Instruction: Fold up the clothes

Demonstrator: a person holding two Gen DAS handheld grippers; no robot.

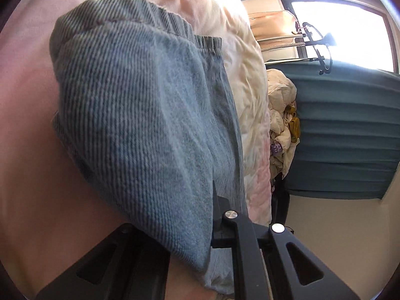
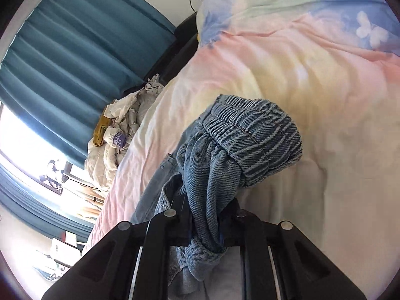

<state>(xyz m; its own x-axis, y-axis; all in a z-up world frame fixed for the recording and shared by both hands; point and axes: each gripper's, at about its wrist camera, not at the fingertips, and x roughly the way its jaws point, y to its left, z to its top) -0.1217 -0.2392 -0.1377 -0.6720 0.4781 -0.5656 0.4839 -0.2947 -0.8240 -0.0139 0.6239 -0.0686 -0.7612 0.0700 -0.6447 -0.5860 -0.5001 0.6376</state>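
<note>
A pair of light blue denim trousers point(image 1: 140, 115) with an elastic waistband hangs over the pastel bed cover point(image 1: 30, 125). My left gripper point(image 1: 212, 215) is shut on the denim, which drapes over its left finger and hides it. In the right wrist view the trousers' gathered waistband point(image 2: 252, 145) bunches up in front of the camera. My right gripper point(image 2: 207, 225) is shut on a twisted bundle of the same denim, with cloth spilling below the jaws. Both fingertips are mostly hidden by fabric.
The bed cover point(image 2: 287, 80) is pink, yellow and blue with a white butterfly. A heap of cream bedding point(image 2: 120, 135) lies at the bed's far edge. Teal curtains point(image 2: 75, 50) and a bright window point(image 1: 337, 30) stand beyond.
</note>
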